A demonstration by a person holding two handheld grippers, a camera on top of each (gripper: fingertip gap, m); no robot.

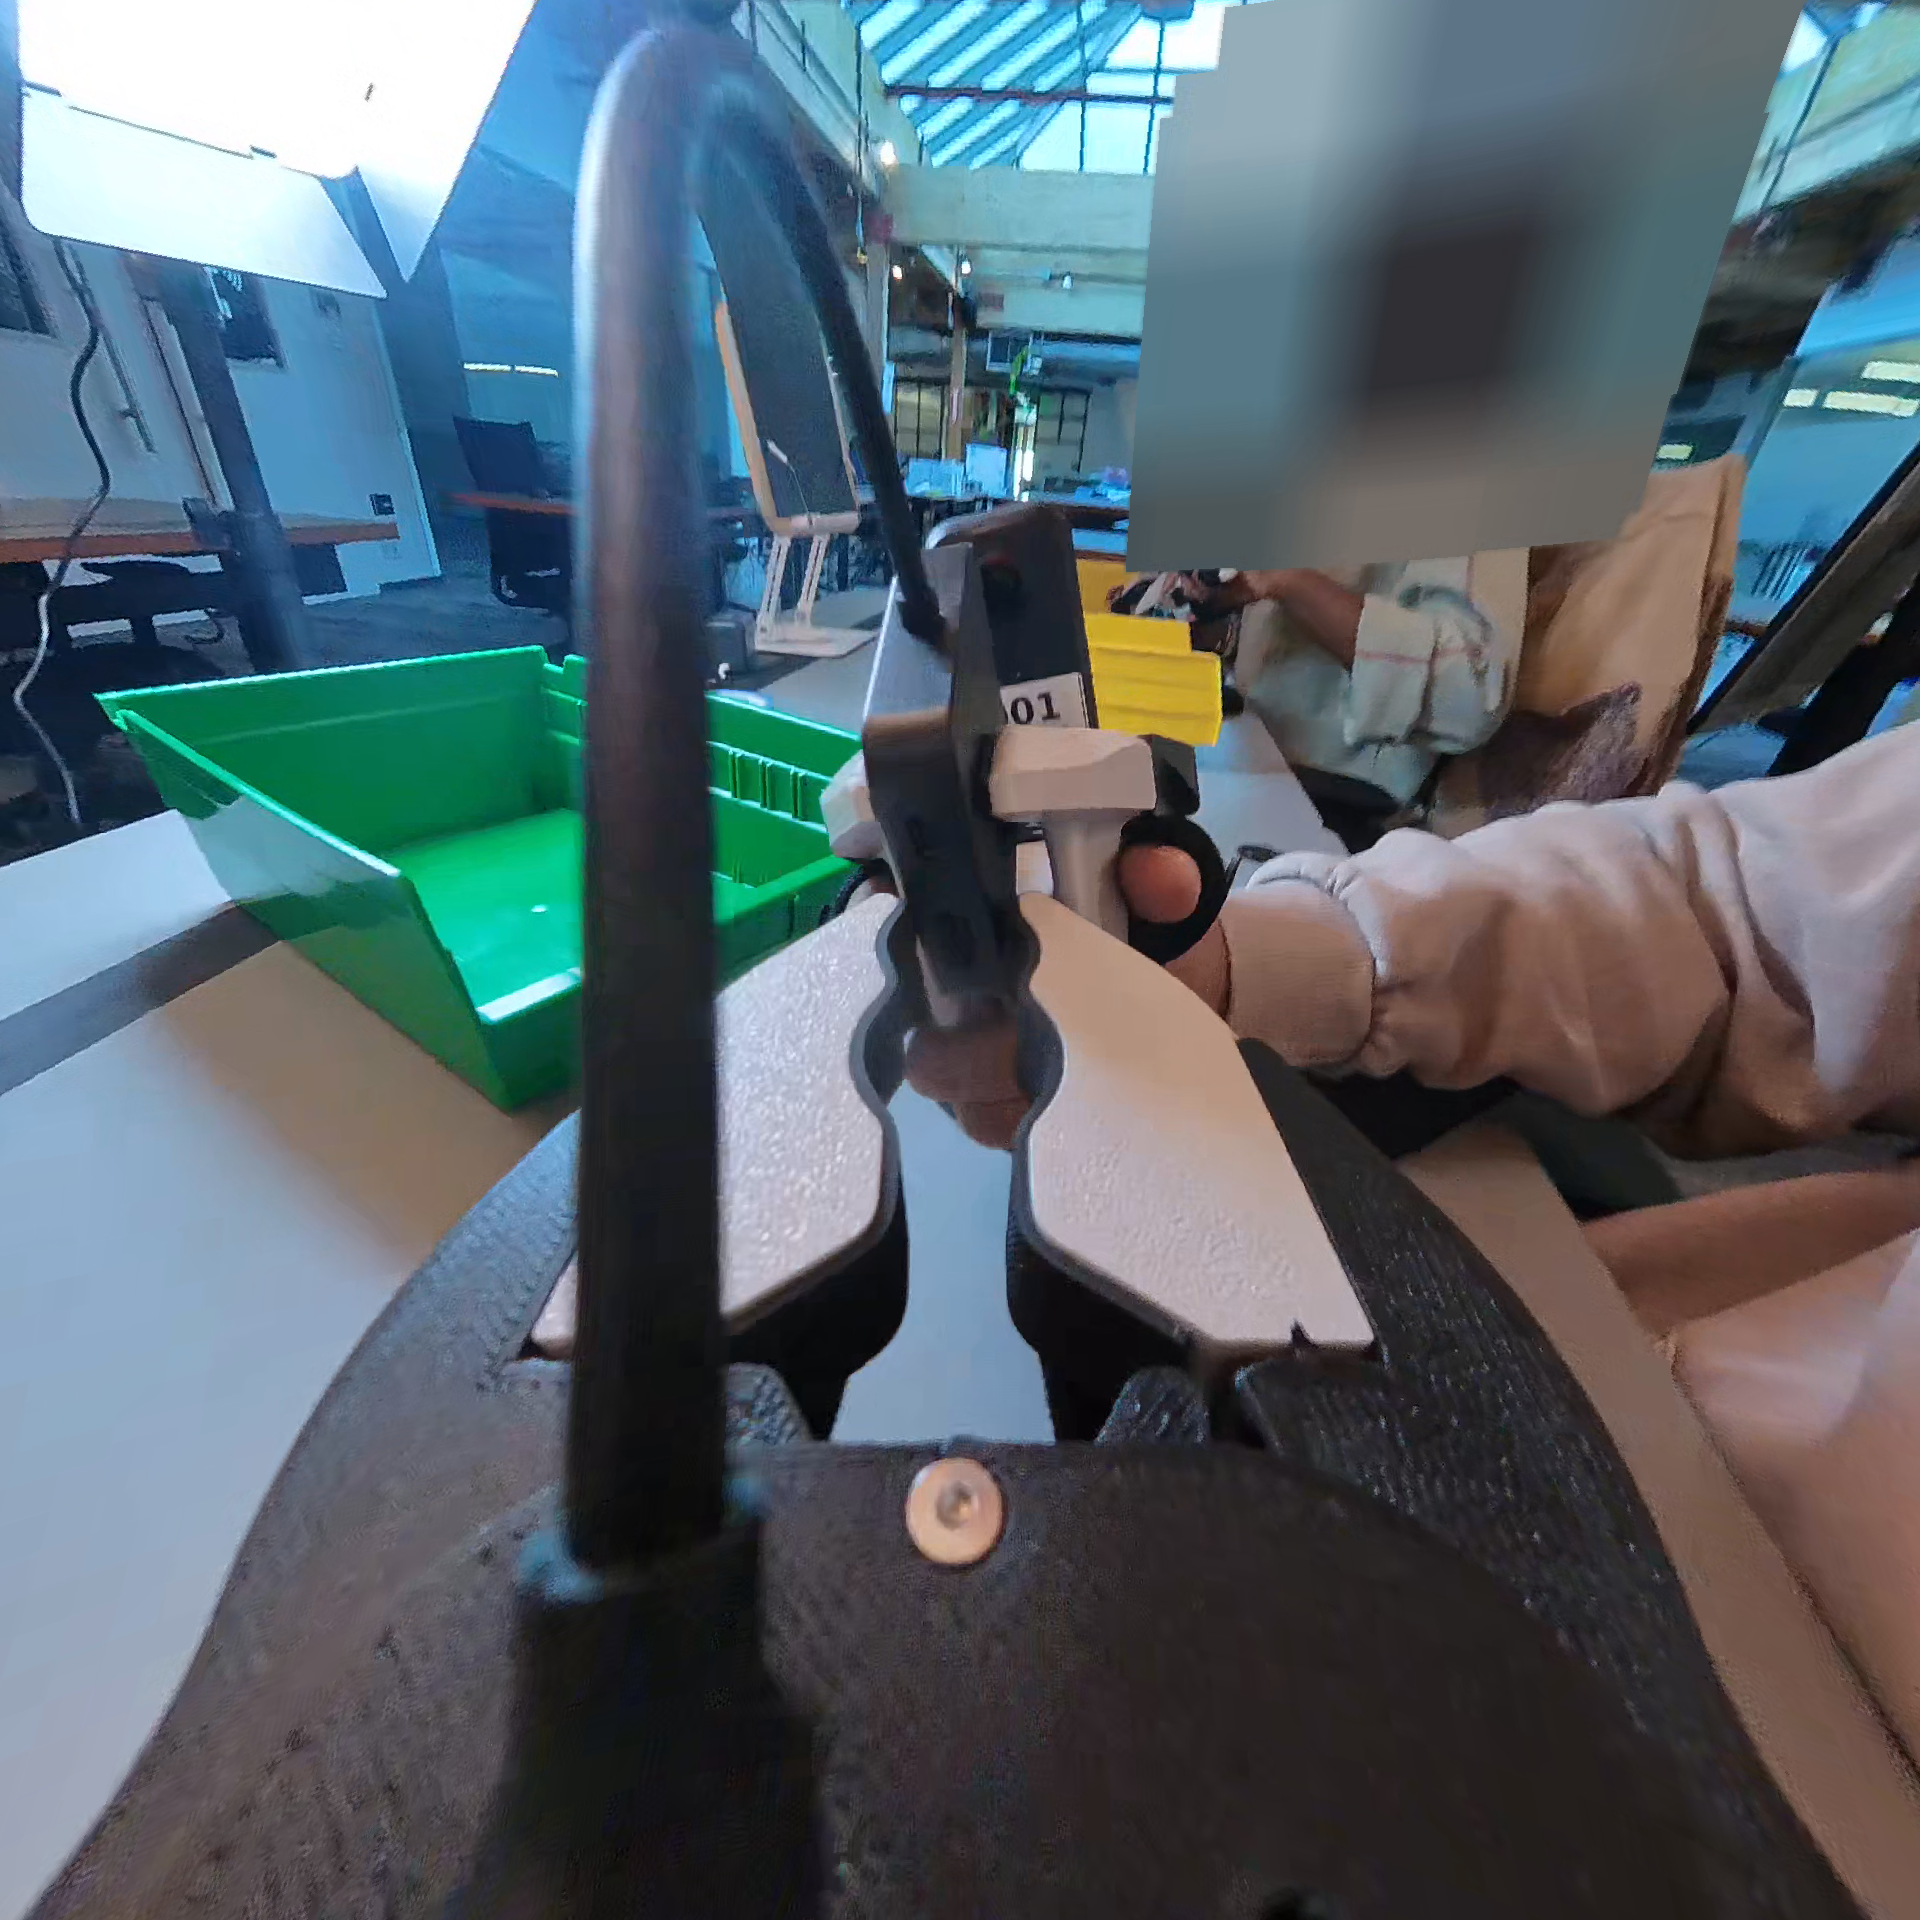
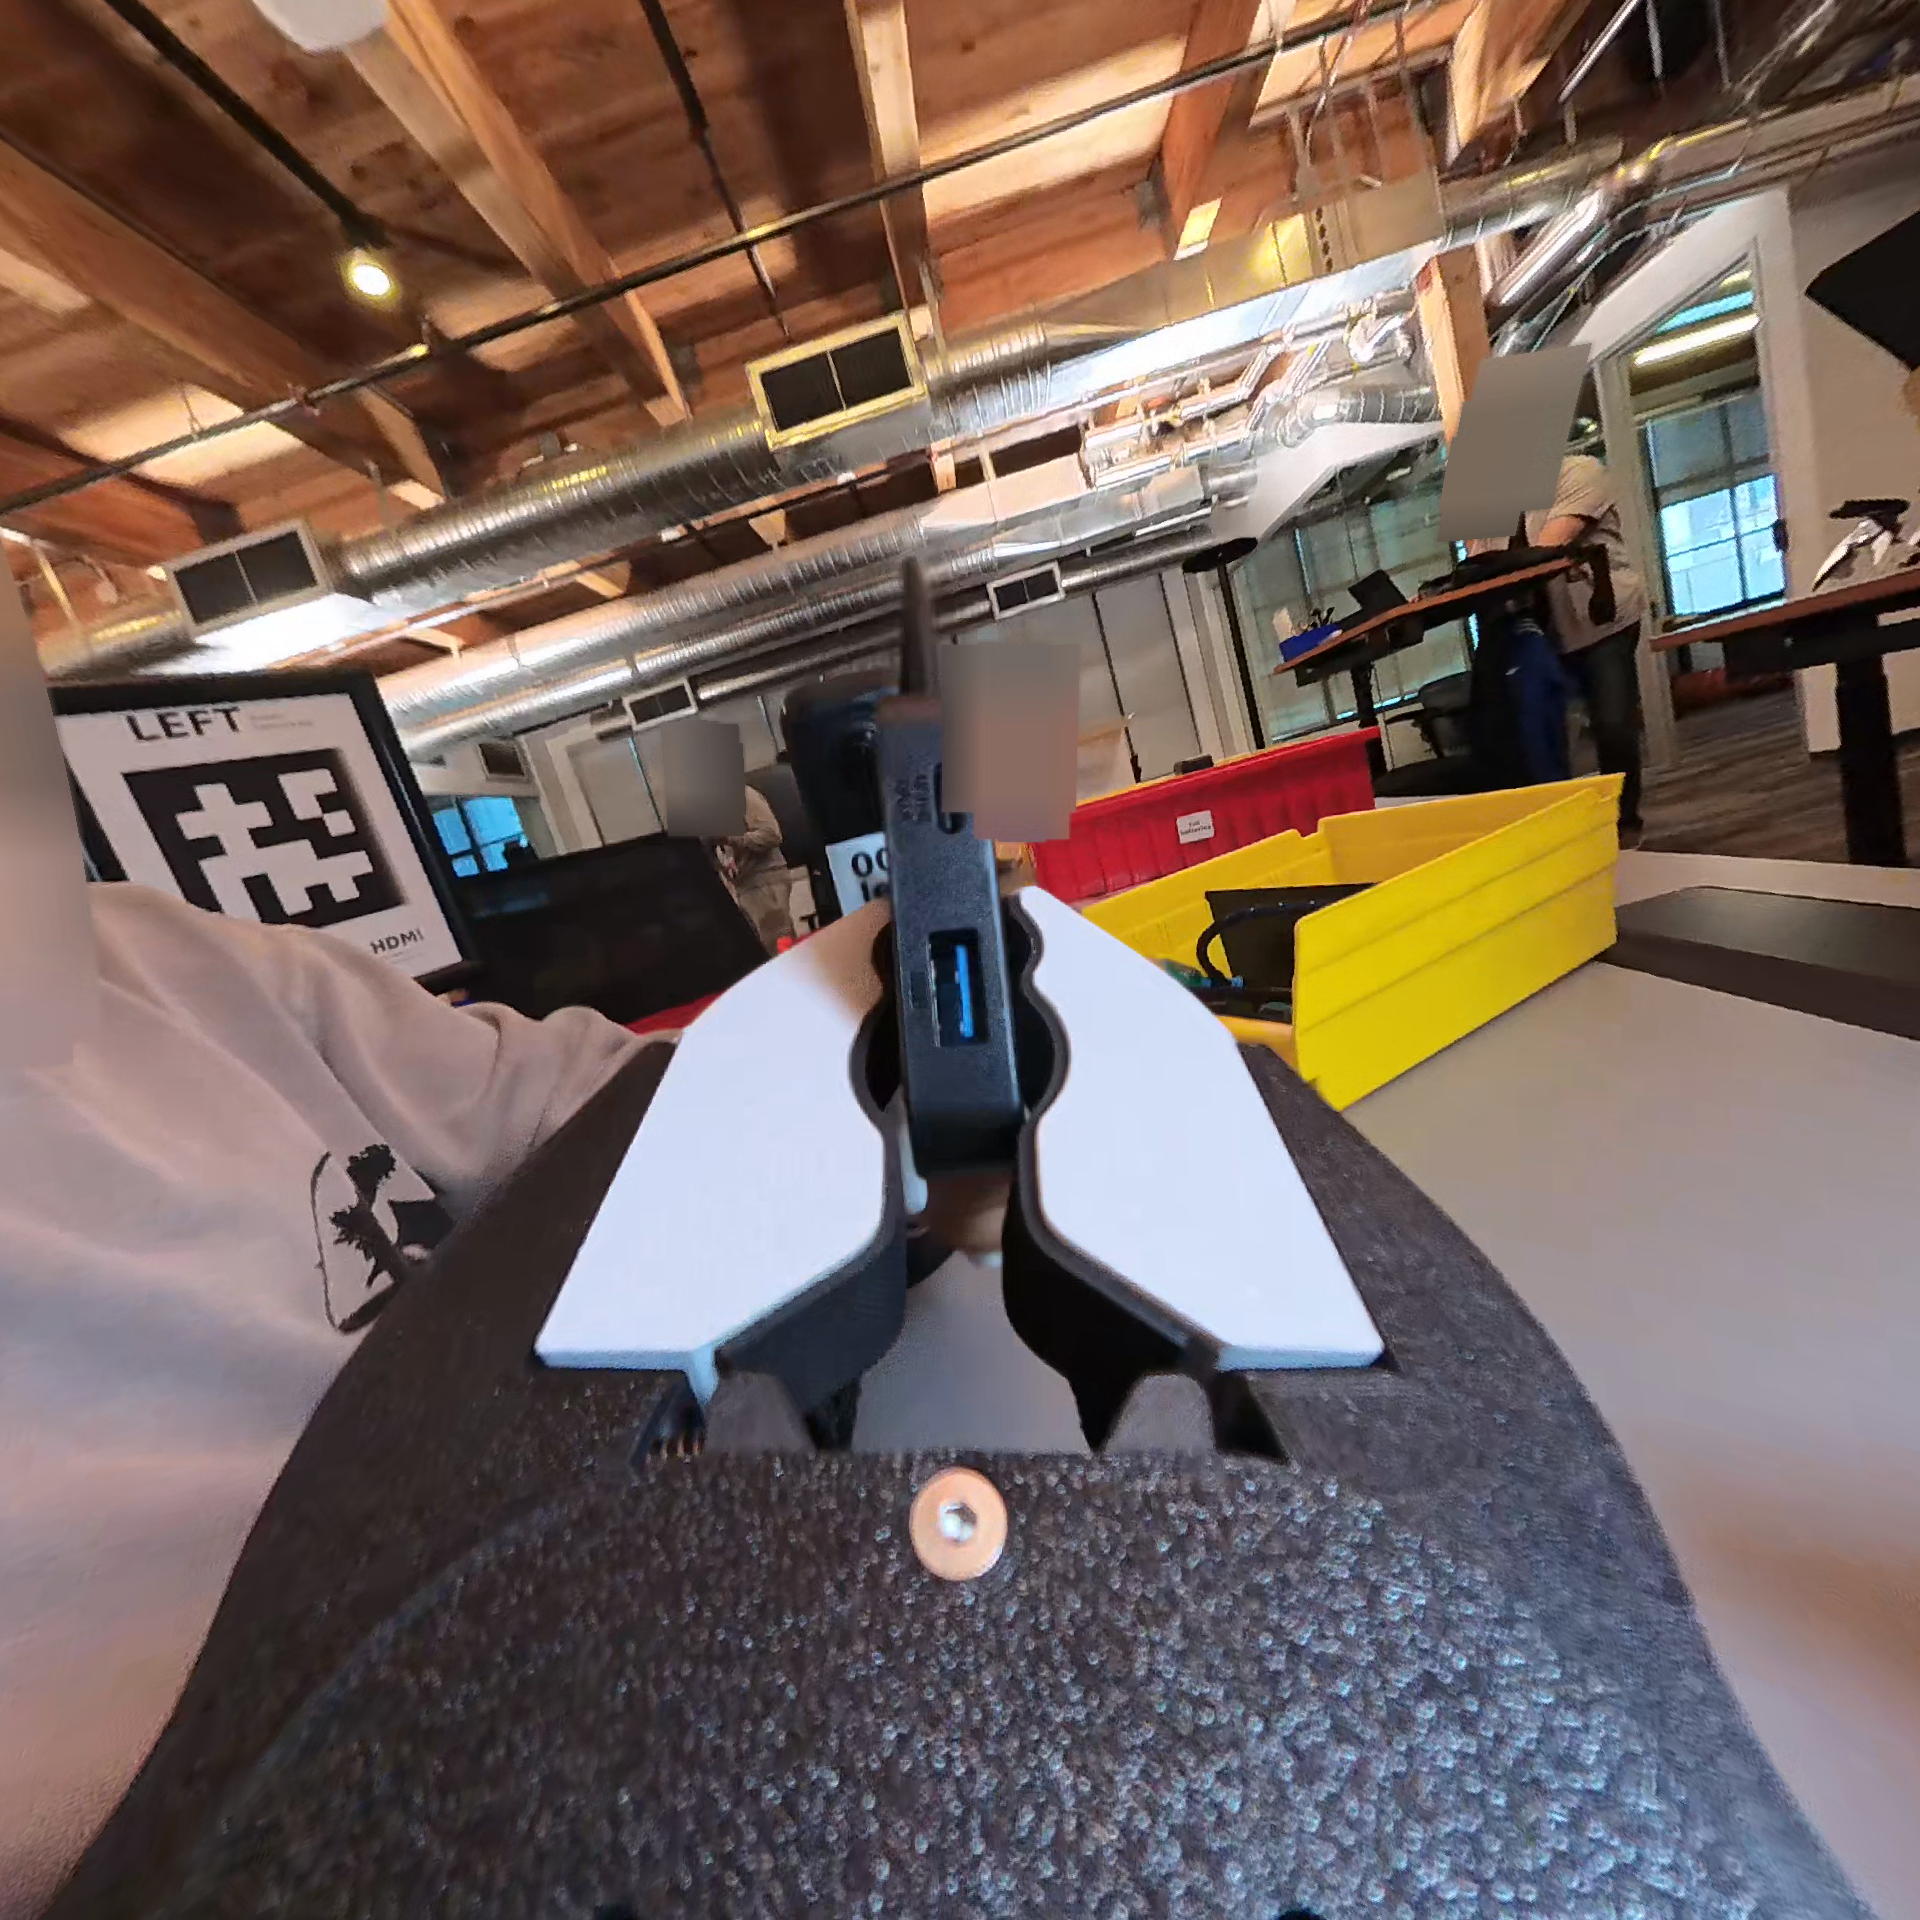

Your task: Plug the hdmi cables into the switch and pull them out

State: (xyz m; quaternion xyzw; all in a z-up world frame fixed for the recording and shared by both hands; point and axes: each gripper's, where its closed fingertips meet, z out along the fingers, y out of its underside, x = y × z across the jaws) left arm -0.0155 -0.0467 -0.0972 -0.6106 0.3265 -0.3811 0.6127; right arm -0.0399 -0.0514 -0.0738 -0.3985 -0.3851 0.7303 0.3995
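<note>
The switch [image 1: 935, 862] is a small dark box with ports along its edge, held up in the air between both grippers. My left gripper [image 1: 954, 987] is shut on its lower end. The right gripper [image 1: 966, 800] faces me from behind it, clamped on its middle, with a hand on its handle. In the right wrist view my right gripper [image 2: 956, 1039] is shut on the switch [image 2: 956, 997], whose blue port faces the camera. A thick black cable [image 1: 634, 727] leaves the switch's top, arcs over and comes down close to the left camera. It also shows in the right wrist view [image 2: 914, 634].
An empty green bin [image 1: 416, 831] stands on the grey table [image 1: 208, 1195] to the left. A yellow bin [image 2: 1455, 914] with dark items and a red bin [image 2: 1226, 810] stand to the right. A framed marker board [image 2: 249, 821] stands at left. A person [image 1: 1382, 665] sits beyond. Left and right tips are no more than a few centimetres apart.
</note>
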